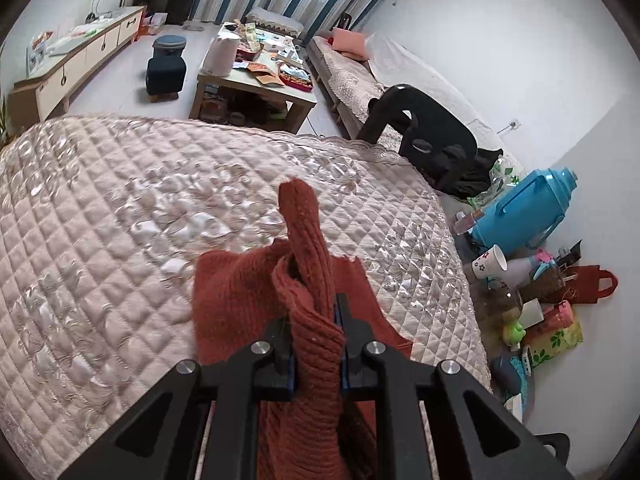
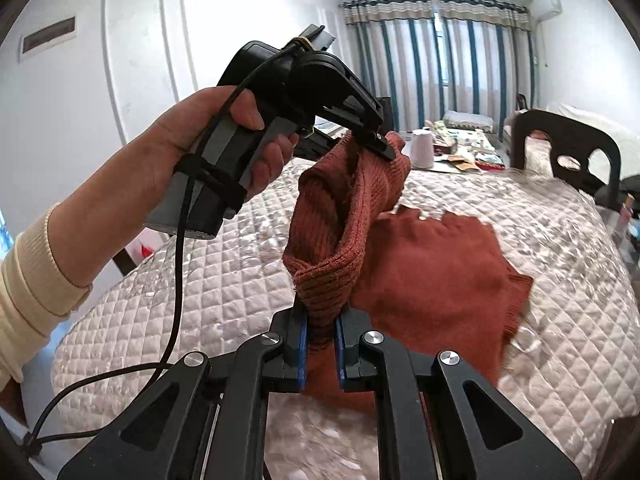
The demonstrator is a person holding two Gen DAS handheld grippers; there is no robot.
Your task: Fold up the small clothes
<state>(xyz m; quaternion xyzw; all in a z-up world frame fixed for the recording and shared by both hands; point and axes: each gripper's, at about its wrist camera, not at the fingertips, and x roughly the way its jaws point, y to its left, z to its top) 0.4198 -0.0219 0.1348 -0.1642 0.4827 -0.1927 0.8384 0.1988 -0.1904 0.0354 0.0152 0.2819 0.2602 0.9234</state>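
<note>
You're mid-fold, as I read it: both claws have an edge of the rust-red knit garment lifted off the quilted bedspread, ready to carry it over the part that lies flat. Left gripper is pinching a bunched roll of the ribbed fabric between its blue pads, with a tongue of knit standing up past the fingertips. Right gripper is likewise clamped on a thick gathered fold, fabric filling the gap between its pads. From the right wrist view your left hand and its gripper hang above the bed, the garment's edge looped between the two grips like a sling. The rest of the piece lies on the bedspread below, near the bed's edge, one ribbed corner sticking out to the side. Next move, by my judgement: bring both pinched points across together, level, and lay the edge down square before you let go; uneven heights would twist the fold. The knit looks soft, thick and ribbed, prone to bunching rather than lying crisp. Which garment it is, I can't tell from here.
</note>
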